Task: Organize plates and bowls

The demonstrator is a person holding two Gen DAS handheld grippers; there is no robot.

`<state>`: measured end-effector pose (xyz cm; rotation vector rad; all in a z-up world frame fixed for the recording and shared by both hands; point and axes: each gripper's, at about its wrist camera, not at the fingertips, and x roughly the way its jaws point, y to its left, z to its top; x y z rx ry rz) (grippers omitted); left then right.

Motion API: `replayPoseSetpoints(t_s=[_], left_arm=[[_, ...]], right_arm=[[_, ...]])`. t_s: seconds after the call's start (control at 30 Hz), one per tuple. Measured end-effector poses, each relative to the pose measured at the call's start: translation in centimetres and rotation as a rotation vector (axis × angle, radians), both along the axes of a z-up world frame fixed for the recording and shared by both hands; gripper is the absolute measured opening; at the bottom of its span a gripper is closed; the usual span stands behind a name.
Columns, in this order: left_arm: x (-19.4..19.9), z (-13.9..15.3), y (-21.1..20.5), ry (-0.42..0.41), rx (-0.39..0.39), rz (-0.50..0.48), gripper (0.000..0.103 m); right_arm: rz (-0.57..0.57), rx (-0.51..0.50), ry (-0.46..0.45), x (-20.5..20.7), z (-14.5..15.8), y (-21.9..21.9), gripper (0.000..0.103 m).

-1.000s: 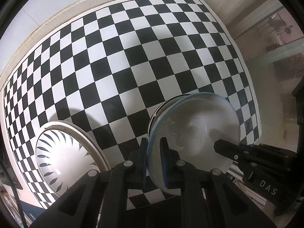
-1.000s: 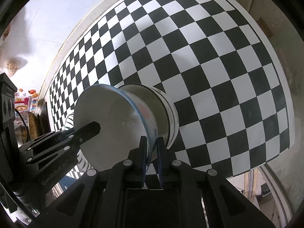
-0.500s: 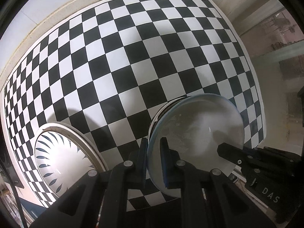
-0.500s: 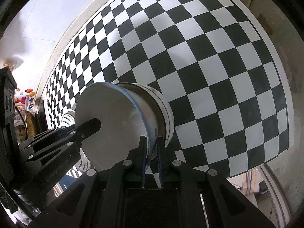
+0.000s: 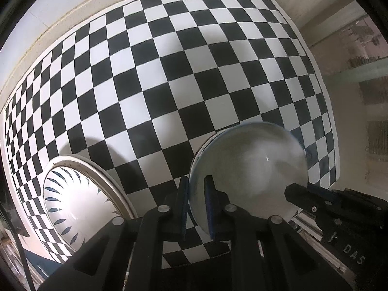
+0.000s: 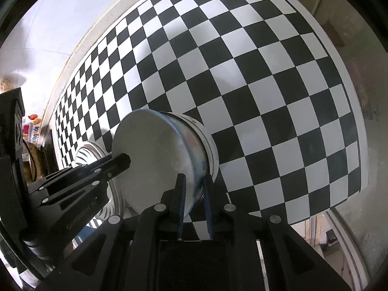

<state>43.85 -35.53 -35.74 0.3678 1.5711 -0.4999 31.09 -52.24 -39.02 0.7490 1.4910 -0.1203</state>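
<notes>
Left wrist view: left tongs (image 5: 197, 184) pinch the rim of a smooth white bowl (image 5: 247, 169).
Bowl: nested in another bowl (image 6: 210, 143) on the checkered table (image 5: 169, 72).
Right tongs (image 6: 194, 181): opening — rim between pads.
Plate (image 5: 72, 194): leaf-patterned, partly cut off.

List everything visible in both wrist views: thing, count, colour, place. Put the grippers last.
Bowl: two, white with bluish rim, nested near the checkered mat's near edge.
Plate: one, white with dark leaf marks, on the mat beside the bowls.
Checkered mat: one, black and white, covering the tabletop.
Left gripper: one, black with blue pads, shut on the top bowl's rim.
Right gripper: one, black with blue pads, jaws opening around the opposite rim.
</notes>
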Motion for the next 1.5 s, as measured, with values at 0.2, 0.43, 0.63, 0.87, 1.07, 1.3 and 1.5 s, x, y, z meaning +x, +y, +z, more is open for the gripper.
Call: replayPoseSetpoints(t_s=[0.2, 0.43, 0.63, 0.87, 1.07, 1.3, 1.5], left_arm=[[-0.1, 0.1, 0.1, -0.006, -0.001, -0.001, 0.011], [-0.4, 0.6, -0.1, -0.026, 0.003, -0.011, 0.011], [-0.4, 0.8, 0.1, -0.022, -0.005, -0.005, 0.011], [-1.1, 3.7, 1.1, -0.065, -0.036, -0.013, 0.011], [-2.8, 7.8, 2.4, -0.12, -0.08, -0.045, 0.011], [-4.7, 13.1, 4.2, -0.192, -0.132, -0.057, 0.011], [-5.6, 16.2, 5.4, -0.225, -0.15, -0.06, 0.012]], right_arm=[[0.009, -0.02, -0.01, 0.0, 0.3, -0.1, 0.015], [0.019, -0.045, -0.004, -0.2, 0.3, 0.2, 0.015], [0.021, -0.047, -0.003, -0.2, 0.3, 0.0, 0.015], [0.025, -0.15, -0.041, -1.0, 2.8, 0.5, 0.015], [0.043, -0.242, -0.104, -2.9, 7.3, 1.7, 0.015], [0.061, -0.301, -0.186, -5.3, 13.2, 3.6, 0.015], [0.063, -0.328, -0.24, -6.9, 17.1, 4.8, 0.015]])
